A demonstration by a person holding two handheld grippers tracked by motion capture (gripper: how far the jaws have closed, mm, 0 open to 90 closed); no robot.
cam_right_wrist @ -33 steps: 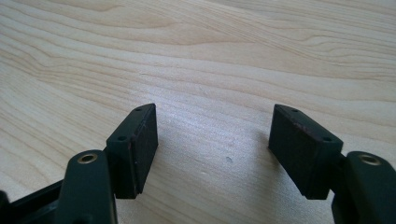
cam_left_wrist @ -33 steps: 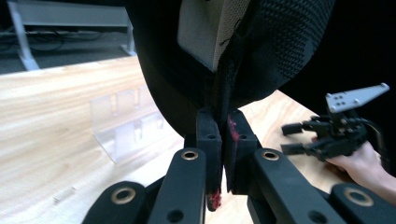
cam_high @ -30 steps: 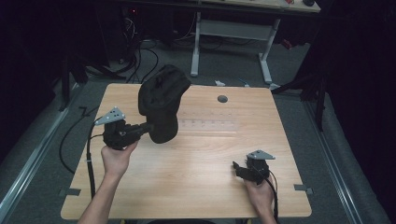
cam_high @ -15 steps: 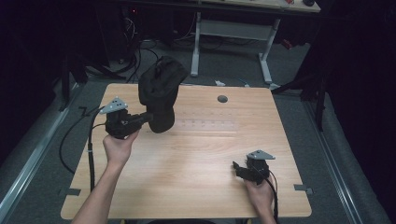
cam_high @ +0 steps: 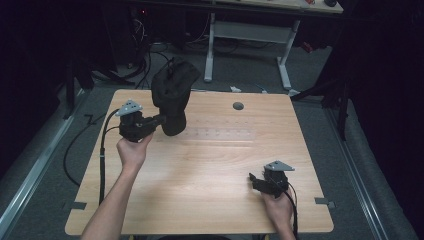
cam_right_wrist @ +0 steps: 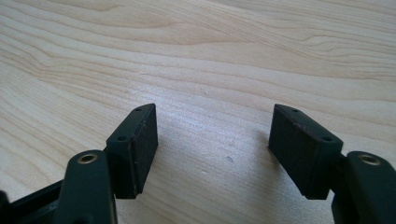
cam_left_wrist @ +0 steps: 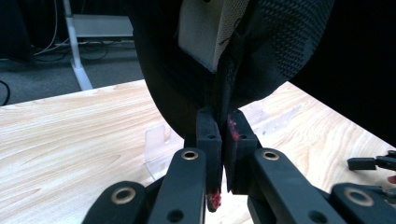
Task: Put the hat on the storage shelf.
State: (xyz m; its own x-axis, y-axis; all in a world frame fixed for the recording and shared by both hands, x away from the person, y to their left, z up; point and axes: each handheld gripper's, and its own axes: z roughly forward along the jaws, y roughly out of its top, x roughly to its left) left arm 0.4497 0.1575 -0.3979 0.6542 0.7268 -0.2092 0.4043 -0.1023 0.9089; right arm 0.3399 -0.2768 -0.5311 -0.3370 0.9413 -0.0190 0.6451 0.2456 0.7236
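A black fabric cap (cam_high: 172, 92) hangs in the air over the far left part of the wooden table (cam_high: 210, 200). My left gripper (cam_high: 162, 121) is shut on the cap's lower edge. In the left gripper view the jaws of my left gripper (cam_left_wrist: 223, 126) pinch a seam of the cap (cam_left_wrist: 275, 42), whose pale inner lining (cam_left_wrist: 205, 28) shows above. My right gripper (cam_high: 255, 181) rests low over the table near the front right corner. In the right gripper view my right gripper (cam_right_wrist: 215, 140) stands open with only bare wood between the pads.
A clear plastic strip (cam_high: 215, 134) lies flat on the table just right of the cap, and shows beneath it in the left gripper view (cam_left_wrist: 156, 144). A round cable hole (cam_high: 238, 106) sits near the far edge. Another desk's white legs (cam_high: 210, 45) stand beyond the table.
The left hand has carried the gripper and cap farther from the person and slightly higher. The right gripper has stayed still and open.
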